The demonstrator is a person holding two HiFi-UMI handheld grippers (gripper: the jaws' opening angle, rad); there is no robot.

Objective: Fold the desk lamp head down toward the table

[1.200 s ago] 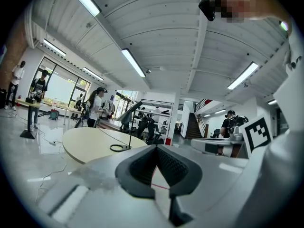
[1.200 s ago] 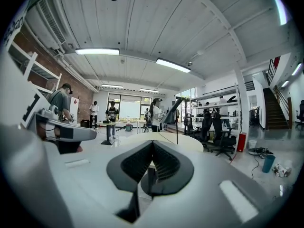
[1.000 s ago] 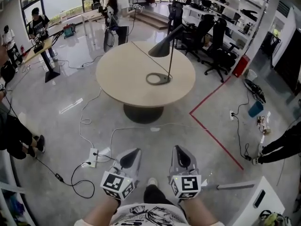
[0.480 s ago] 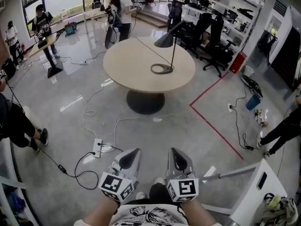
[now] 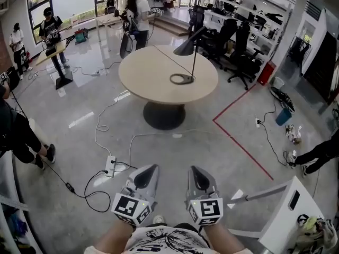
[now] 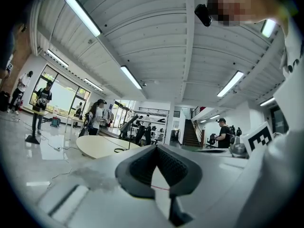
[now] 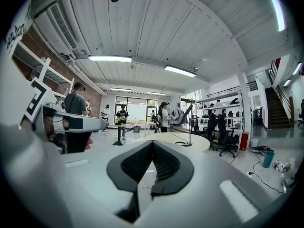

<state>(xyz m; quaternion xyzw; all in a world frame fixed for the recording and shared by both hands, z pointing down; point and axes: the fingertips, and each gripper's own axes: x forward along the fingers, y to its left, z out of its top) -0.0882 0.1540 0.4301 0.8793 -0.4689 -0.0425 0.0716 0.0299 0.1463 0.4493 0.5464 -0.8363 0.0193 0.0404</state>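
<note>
The desk lamp [image 5: 191, 52] stands on the round beige table [image 5: 153, 73] well ahead of me. It has a ring base, a thin upright stem and a dark cone head [image 5: 189, 42] tilted up at the top. My left gripper [image 5: 152, 169] and right gripper [image 5: 193, 170] are held side by side low in front of my body, far short of the table. Both are shut with nothing in them. The left gripper view shows its tip [image 6: 155, 147] with the table [image 6: 99, 145] small behind it. The right gripper view shows the lamp [image 7: 188, 123] beyond its tip [image 7: 152, 143].
Cables and a power strip [image 5: 109, 166] lie on the grey floor between me and the table. A red tape line [image 5: 239, 144] runs to the right. Office chairs [image 5: 241, 46] stand behind the table, people stand at the back left, and a white desk corner [image 5: 283, 216] is at my right.
The table and lamp sit a little farther off and higher in the head view than a second ago. Both grippers keep the same shut pose close to my body.
</note>
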